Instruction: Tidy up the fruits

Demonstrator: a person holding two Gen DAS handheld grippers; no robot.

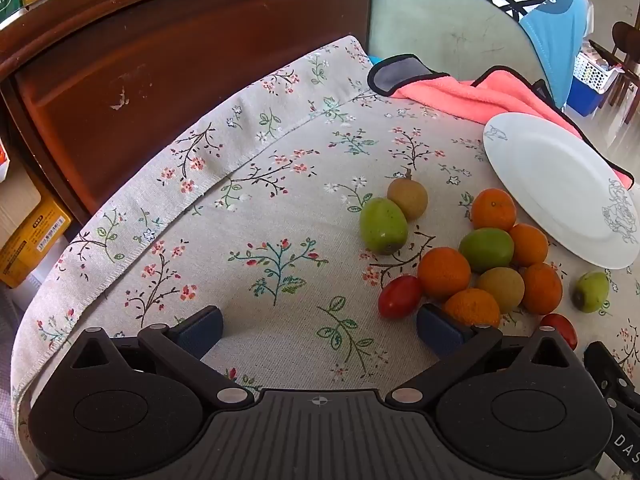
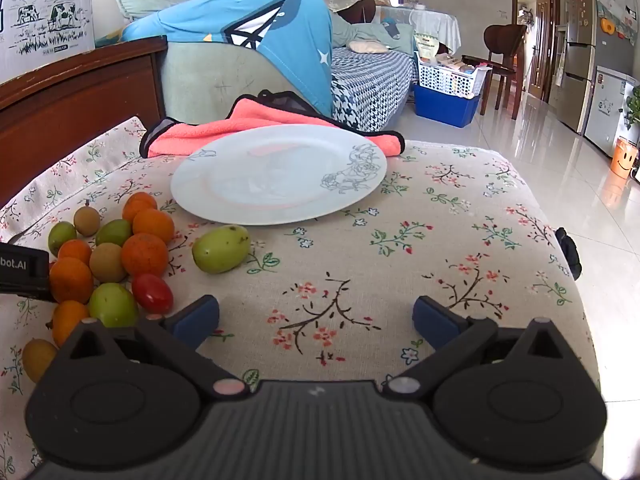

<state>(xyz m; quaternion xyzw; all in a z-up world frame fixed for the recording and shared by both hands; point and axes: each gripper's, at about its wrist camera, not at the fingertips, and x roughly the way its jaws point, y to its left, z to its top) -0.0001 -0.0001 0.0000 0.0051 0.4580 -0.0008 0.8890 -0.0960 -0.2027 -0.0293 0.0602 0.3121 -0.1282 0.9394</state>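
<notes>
A pile of small fruits lies on the floral tablecloth (image 1: pixel 256 216): several oranges (image 1: pixel 444 273), green fruits (image 1: pixel 383 225), brown longans (image 1: pixel 408 197) and red cherry tomatoes (image 1: pixel 399 296). An empty white plate (image 1: pixel 560 196) sits just beyond the pile. My left gripper (image 1: pixel 320 330) is open and empty, its right finger close to the pile's near edge. In the right wrist view the pile (image 2: pixel 144 254) is at the left, a green fruit (image 2: pixel 221 249) lies apart in front of the plate (image 2: pixel 280 176), and my right gripper (image 2: pixel 316 320) is open and empty over bare cloth.
A pink towel (image 2: pixel 224 128) with black trim lies behind the plate. A dark wooden headboard (image 1: pixel 180 60) runs along the table's far left side. A sofa with a blue garment (image 2: pixel 256 32) stands behind. The table's right edge (image 2: pixel 568 248) drops to a tiled floor.
</notes>
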